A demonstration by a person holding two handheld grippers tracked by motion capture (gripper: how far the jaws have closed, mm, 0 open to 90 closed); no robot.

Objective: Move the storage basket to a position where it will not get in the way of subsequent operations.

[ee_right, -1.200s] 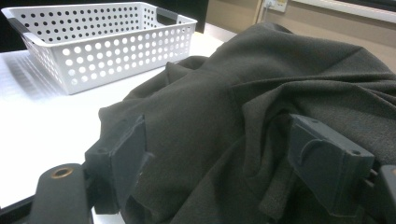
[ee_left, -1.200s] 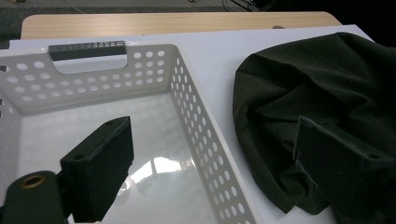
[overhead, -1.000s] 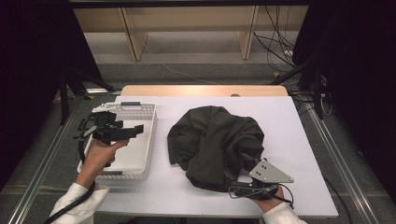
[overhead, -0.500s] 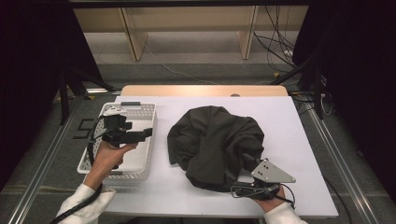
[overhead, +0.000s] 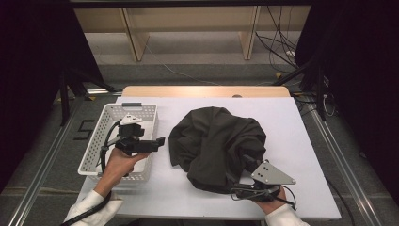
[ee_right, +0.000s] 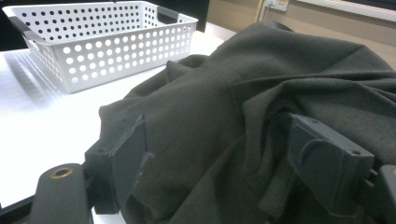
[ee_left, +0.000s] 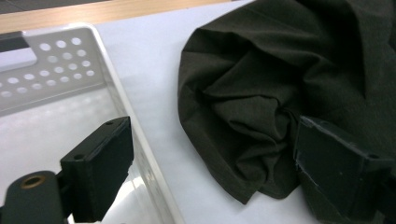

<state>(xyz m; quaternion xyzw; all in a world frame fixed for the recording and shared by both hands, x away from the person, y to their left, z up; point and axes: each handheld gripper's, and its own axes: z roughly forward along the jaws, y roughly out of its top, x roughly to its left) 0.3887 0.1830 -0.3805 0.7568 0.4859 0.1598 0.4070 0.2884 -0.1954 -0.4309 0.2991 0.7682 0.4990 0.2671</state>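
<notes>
A dark grey-green cloth (overhead: 216, 146) lies crumpled in a heap on the middle of the white table (overhead: 306, 136). My left gripper (overhead: 159, 142) hovers over the right wall of a white perforated basket (overhead: 94, 150) and points at the cloth's left edge. In the left gripper view its jaws stand wide apart, the gripper (ee_left: 210, 179) open, one jaw over the basket (ee_left: 60, 60) and one in front of the cloth (ee_left: 243, 93). My right gripper (overhead: 235, 192) lies at the heap's near edge. It (ee_right: 219, 172) is open, with cloth (ee_right: 280, 84) bulging between the spread jaws.
The basket (ee_right: 107, 56) sits at the table's left and looks empty. A wooden strip (overhead: 202, 91) runs along the table's far edge. Cables (overhead: 277, 47) lie on the floor beyond. Metal rails flank the table on both sides.
My left gripper has moved right across the basket toward the cloth and sunk a little. The right gripper and the cloth have stayed put.
</notes>
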